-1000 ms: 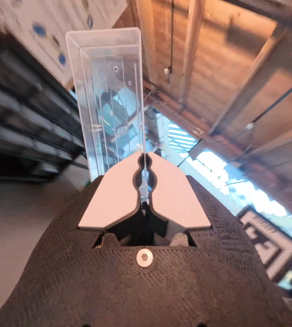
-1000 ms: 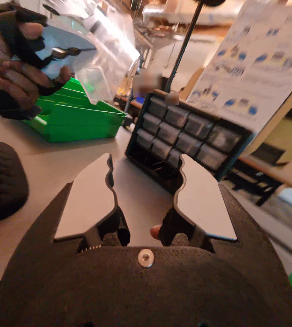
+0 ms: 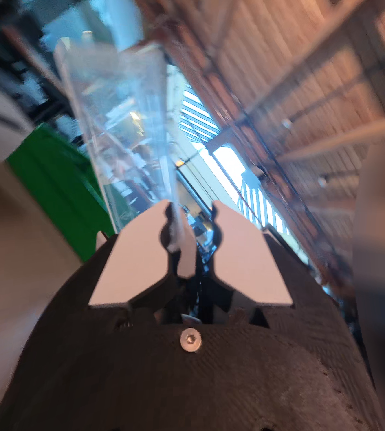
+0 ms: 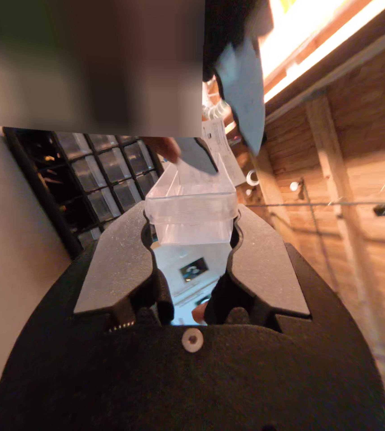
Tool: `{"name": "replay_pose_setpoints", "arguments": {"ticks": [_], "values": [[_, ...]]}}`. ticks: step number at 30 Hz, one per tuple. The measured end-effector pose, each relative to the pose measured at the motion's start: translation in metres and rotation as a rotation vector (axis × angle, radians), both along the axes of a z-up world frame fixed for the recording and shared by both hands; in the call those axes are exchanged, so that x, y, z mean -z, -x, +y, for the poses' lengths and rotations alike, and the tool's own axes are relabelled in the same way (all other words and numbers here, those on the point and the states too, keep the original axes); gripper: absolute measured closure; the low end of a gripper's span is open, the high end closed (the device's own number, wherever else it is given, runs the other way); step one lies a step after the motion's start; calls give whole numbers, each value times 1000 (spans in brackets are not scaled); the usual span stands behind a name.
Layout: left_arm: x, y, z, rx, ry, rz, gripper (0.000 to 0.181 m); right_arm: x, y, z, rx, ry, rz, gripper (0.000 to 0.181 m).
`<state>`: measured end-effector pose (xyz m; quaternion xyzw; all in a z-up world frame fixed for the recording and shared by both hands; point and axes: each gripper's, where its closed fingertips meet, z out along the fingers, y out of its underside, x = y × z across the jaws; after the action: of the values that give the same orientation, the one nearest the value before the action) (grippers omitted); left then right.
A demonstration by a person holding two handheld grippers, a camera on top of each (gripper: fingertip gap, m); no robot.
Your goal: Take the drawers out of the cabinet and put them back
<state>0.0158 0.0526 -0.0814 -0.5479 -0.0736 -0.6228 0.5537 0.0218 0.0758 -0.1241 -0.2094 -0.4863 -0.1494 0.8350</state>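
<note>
Right wrist view: tongs (image 4: pixel 190 224) around drawer (image 4: pixel 190 210).

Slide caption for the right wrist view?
Right gripper clamps a clear drawer by its sides, black cabinet behind.

Clear plastic drawer (image 4: pixel 190 217) clamped across its near end by right gripper (image 4: pixel 191 215) — left gripper (image 4: pixel 197 156) at its far end, black cabinet (image 4: pixel 88 184) behind

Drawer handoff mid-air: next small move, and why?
Probably draw the left gripper back off the clear drawer. Its jaws have parted around the drawer wall, while the right gripper spans the drawer's front end, fingers against both sides. The cabinet has open slots waiting.
</note>
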Motion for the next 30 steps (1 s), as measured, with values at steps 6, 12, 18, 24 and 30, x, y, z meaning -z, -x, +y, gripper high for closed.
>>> {"name": "replay_pose_setpoints", "arguments": {"ticks": [6,12,18,24,30], "values": [[-2,42,-7,-505,-542,892,128,-18,-25,22,-550,743,348,116],[60,55,22,-498,-814,1936,128,7,-12,35,-943,1459,417,115],[63,55,49,-680,-1016,2219,116,22,4,26,-904,1568,341,115],[69,60,54,-759,-1044,2306,134,25,12,12,-897,1568,263,114],[59,62,36,-687,-1087,2252,134,21,2,1,-727,1202,1,78]]}}
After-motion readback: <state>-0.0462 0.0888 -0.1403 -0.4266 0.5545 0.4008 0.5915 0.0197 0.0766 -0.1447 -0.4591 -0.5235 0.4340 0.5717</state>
